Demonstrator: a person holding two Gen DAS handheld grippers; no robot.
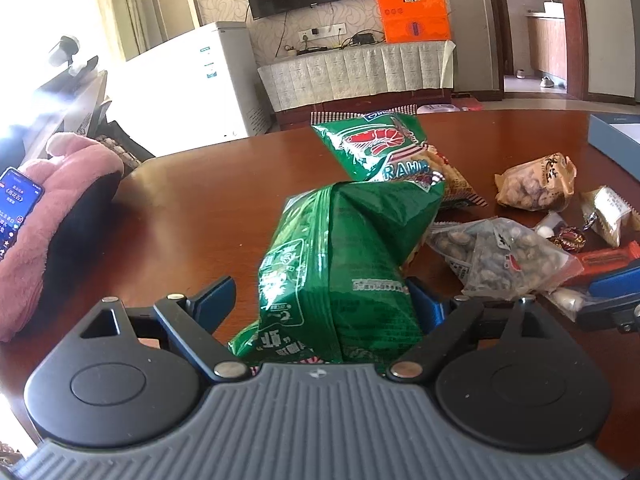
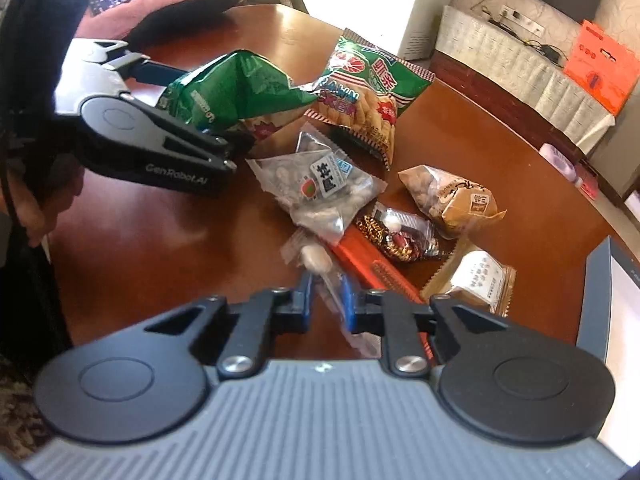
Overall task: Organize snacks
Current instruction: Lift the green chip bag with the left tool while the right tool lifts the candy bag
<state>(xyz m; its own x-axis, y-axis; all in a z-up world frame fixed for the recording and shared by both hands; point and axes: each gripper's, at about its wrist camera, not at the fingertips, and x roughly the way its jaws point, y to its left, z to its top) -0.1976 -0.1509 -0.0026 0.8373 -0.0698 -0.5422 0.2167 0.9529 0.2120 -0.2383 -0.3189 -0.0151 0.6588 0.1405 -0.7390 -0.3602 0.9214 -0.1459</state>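
Note:
My left gripper (image 1: 320,292) has its jaws wide apart with a crumpled green snack bag (image 1: 340,264) between them; the bag also shows in the right wrist view (image 2: 236,88), and whether the fingers press on it I cannot tell. A green prawn cracker bag (image 1: 380,144) lies behind it on the brown table (image 1: 200,200). My right gripper (image 2: 326,300) is closed on a small clear packet with a white candy (image 2: 316,258). A clear bag of nuts (image 2: 320,188), a brown nut bag (image 2: 452,196), foil chocolates (image 2: 396,232) and a red bar (image 2: 372,260) lie around it.
A pink cushion with a phone (image 1: 16,204) sits at the table's left edge. A blue-grey box (image 2: 608,304) stands at the right. A wrapped cake (image 2: 476,276) lies by it. A white fridge (image 1: 192,80), a TV and an orange box (image 1: 414,12) are behind.

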